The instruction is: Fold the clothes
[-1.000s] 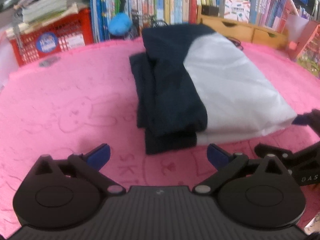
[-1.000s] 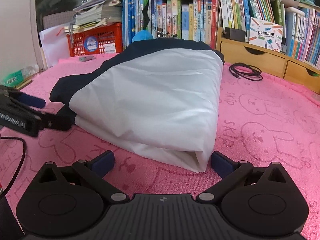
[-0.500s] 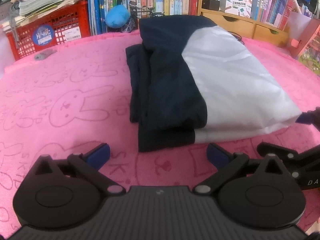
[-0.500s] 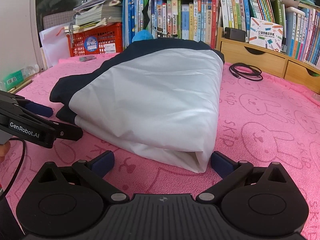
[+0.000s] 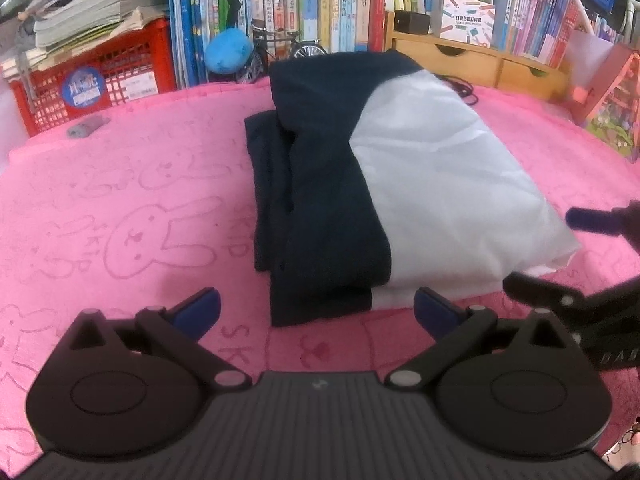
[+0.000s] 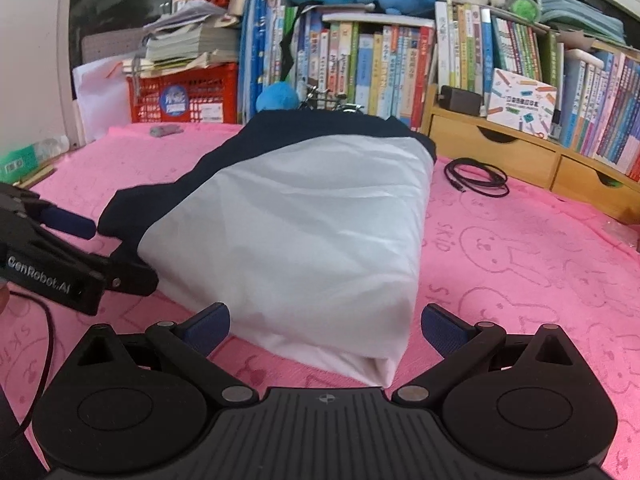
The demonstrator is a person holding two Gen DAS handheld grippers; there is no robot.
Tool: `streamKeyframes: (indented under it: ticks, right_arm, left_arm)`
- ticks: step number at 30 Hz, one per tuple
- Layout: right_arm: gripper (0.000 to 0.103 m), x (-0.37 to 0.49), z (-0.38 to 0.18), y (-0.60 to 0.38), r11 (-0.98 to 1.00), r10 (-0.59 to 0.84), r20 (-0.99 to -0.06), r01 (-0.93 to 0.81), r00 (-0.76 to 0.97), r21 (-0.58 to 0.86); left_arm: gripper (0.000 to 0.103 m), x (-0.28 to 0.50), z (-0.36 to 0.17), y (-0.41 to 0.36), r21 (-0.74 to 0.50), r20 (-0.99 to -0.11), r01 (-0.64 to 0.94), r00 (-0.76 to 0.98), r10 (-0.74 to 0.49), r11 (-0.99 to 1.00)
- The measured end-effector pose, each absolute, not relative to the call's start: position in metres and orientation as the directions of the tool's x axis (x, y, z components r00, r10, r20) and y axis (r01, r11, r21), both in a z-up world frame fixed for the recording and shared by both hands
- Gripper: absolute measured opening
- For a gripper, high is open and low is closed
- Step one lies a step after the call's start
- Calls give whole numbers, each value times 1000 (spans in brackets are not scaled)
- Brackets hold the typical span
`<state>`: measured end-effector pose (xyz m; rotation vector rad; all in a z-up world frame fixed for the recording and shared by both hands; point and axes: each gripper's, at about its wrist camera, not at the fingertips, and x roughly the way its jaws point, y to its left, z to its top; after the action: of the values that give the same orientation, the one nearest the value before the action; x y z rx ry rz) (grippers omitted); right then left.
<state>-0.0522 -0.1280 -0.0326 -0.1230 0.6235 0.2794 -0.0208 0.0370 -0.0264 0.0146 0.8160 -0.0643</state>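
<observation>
- The folded garment (image 5: 360, 184), dark navy on one half and white on the other, lies in a thick stack in the middle of the surface (image 5: 120, 184), which is covered with a pink cloth printed with rabbit outlines.
- From the right wrist view the same garment (image 6: 304, 216) shows its white panel uppermost, with the folded corner nearest the camera and the navy part running along the far and left edges.
- The left tongs (image 5: 316, 312) are spread wide, holding nothing, and sit just in front of the garment's navy near edge.
- The right tongs (image 6: 326, 330) are also spread apart and empty, with the white corner of the garment lying between the blue pads (image 6: 208, 326), though contact cannot be told.
- Seen from the left wrist view, the right tongs (image 5: 568, 256) hover beside the white corner; from the right wrist view the left tongs (image 6: 100, 252) hover near the navy edge.
- A coiled black cable (image 6: 476, 178) lies on the pink cloth, well apart from the garment, in front of a wooden drawer unit (image 6: 520, 152).
- A red crate (image 5: 96, 84) and a row of books (image 5: 320, 0) stand behind the surface.
</observation>
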Motion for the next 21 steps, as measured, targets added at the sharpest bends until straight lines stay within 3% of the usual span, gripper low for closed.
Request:
streamKeyframes:
  ticks: [21]
  right_arm:
    - [103,-53,-34,-124,953,211,-600,-299,772,-50]
  left_arm:
    - [103,-12,-25,33,-41,-742,84,664,-87,996]
